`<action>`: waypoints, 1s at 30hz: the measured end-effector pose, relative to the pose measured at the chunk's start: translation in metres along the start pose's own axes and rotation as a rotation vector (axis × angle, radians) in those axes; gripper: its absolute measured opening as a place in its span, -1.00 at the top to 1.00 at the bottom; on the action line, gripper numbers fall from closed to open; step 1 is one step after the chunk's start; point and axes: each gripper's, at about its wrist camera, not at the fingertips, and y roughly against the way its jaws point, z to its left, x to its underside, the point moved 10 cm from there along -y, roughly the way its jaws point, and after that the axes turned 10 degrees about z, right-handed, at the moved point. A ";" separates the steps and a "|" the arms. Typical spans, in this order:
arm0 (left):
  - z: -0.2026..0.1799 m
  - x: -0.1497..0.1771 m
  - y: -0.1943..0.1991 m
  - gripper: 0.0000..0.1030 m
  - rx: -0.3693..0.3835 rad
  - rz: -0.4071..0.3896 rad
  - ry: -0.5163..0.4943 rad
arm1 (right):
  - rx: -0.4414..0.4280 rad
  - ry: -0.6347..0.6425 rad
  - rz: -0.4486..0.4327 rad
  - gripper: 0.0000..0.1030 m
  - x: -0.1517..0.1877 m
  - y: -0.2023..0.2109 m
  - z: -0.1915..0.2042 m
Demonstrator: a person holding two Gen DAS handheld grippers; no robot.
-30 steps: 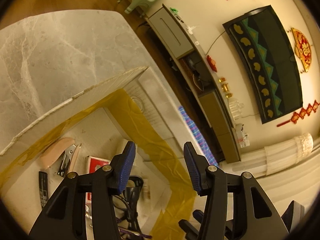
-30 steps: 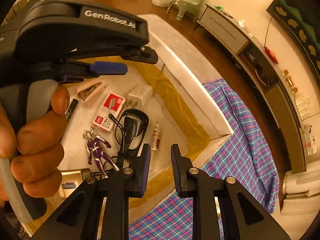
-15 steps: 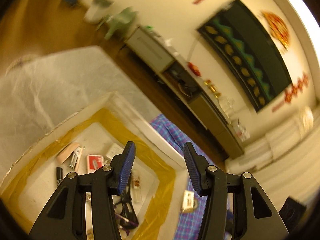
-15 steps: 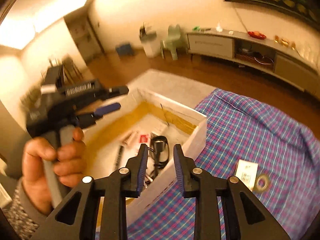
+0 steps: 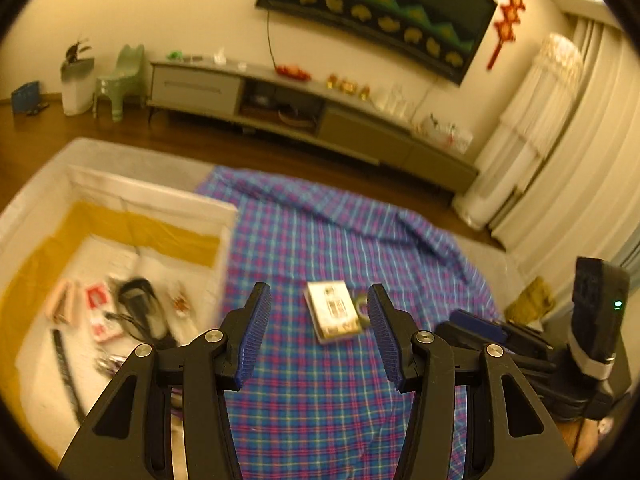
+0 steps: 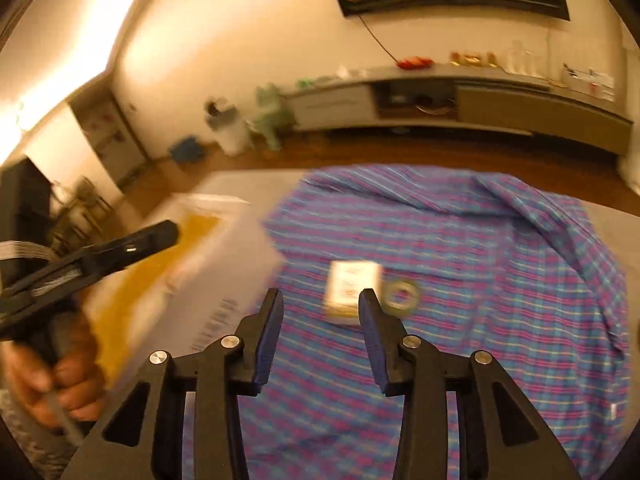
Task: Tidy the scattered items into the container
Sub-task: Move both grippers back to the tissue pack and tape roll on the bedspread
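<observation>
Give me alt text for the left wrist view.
Open, empty left gripper hovers over a plaid cloth, aimed at a small white box and tape ring. White container of collected items sits left.

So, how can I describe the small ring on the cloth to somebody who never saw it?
Find the checked cloth right of the white box. Near its middle lies a pale flat card. The ring touches its right edge: round with a hole, unlike the rectangular card.
</observation>
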 end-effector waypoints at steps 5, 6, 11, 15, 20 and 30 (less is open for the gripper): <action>-0.017 0.007 -0.054 -0.08 -0.016 0.087 -0.018 | 0.112 0.047 0.113 0.20 0.009 -0.053 -0.033; -0.019 0.007 -0.062 -0.08 -0.026 0.098 -0.023 | 0.133 0.058 0.126 0.20 0.010 -0.063 -0.038; -0.019 0.009 -0.102 -0.09 -0.049 0.149 -0.013 | 0.187 0.119 0.173 0.20 0.007 -0.106 -0.054; -0.014 0.003 -0.121 -0.10 -0.047 0.163 0.032 | 0.193 0.139 0.177 0.11 0.001 -0.124 -0.060; -0.020 0.000 -0.145 -0.12 -0.076 0.178 0.019 | 0.155 0.126 0.170 0.13 -0.010 -0.134 -0.066; -0.025 0.013 -0.168 -0.15 -0.242 0.163 -0.109 | 0.224 0.220 0.197 0.64 -0.009 -0.145 -0.076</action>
